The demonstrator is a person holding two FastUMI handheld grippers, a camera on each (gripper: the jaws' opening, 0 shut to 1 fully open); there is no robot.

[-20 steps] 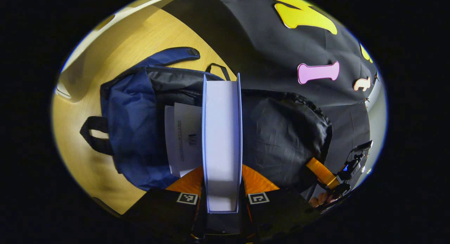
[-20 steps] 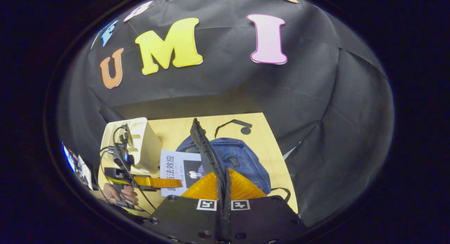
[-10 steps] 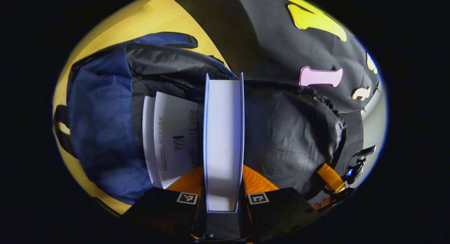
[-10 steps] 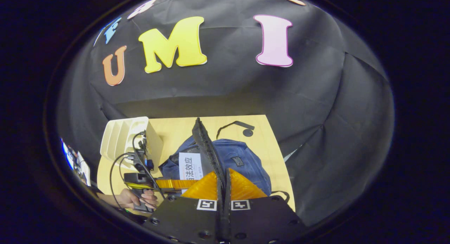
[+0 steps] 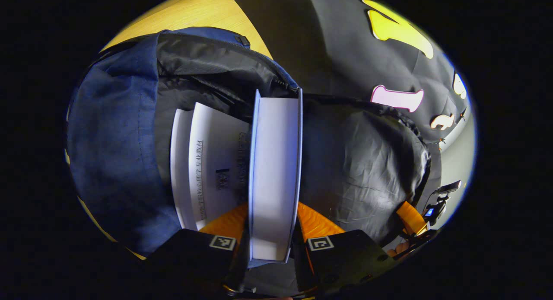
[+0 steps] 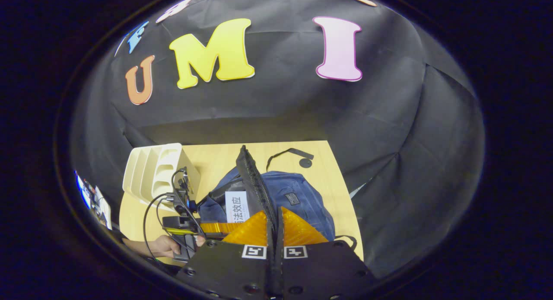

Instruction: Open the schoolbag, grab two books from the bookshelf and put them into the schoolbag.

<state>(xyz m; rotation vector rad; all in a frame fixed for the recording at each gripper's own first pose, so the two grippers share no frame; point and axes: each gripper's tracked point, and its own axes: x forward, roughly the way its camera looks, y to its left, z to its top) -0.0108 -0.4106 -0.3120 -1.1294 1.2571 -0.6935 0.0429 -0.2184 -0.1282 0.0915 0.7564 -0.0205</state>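
Observation:
The blue schoolbag [image 5: 112, 140] lies open on the wooden table, its black-lined flap [image 5: 358, 161] lifted. My left gripper [image 5: 273, 224] is shut on a thick book with a blue cover [image 5: 274, 161], held edge-on with its far end inside the bag's mouth. A white book [image 5: 207, 161] lies inside the bag, just to its left. My right gripper [image 6: 274, 215] is shut on the flap's zipper edge [image 6: 255, 183] and holds it up. In the right gripper view the left gripper [image 6: 214, 226] reaches into the schoolbag [image 6: 298, 196] with the book [image 6: 236, 206].
A white bookshelf [image 6: 151, 172] stands on the table [image 6: 216, 155] left of the bag. A hand [image 6: 166, 247] holds the left gripper's handle, cables trailing above it. The black cloth wall closes off the back and right. The right gripper [image 5: 412, 220] shows at the flap's far edge.
The left gripper has carried the thick book forward, further into the bag's mouth, so the bag looms larger. The right gripper keeps the flap held up, almost unmoved.

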